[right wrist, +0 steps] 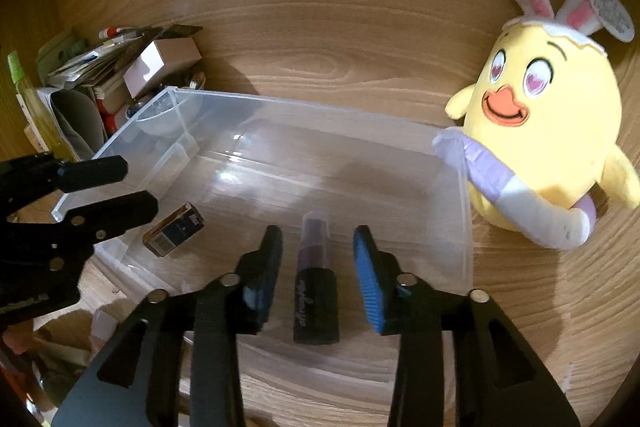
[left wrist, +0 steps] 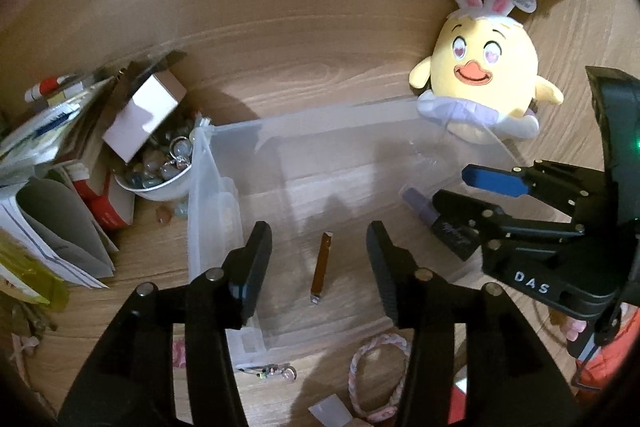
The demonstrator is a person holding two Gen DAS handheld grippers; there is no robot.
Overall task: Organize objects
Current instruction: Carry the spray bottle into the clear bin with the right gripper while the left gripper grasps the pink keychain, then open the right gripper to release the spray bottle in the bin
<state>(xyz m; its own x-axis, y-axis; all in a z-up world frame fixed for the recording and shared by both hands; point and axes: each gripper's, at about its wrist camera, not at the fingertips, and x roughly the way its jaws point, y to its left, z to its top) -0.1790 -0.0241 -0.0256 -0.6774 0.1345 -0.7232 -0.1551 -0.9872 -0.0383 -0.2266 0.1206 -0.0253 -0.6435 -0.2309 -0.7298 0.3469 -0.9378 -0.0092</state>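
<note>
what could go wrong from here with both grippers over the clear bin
1. The right gripper is open around the dark bottle, which lies partly over the clear bin's near edge; a skewed close might push it off onto the desk.
2. The left gripper works close beside the right one, so they may collide.
3. The plush chick leans against the bin's far corner and could tip in if it shifts.

Clear plastic bin (right wrist: 460, 227) on wooden desk holds flat-lying purple-capped black tube (right wrist: 316, 279) and small brown box (right wrist: 174, 229).
</note>
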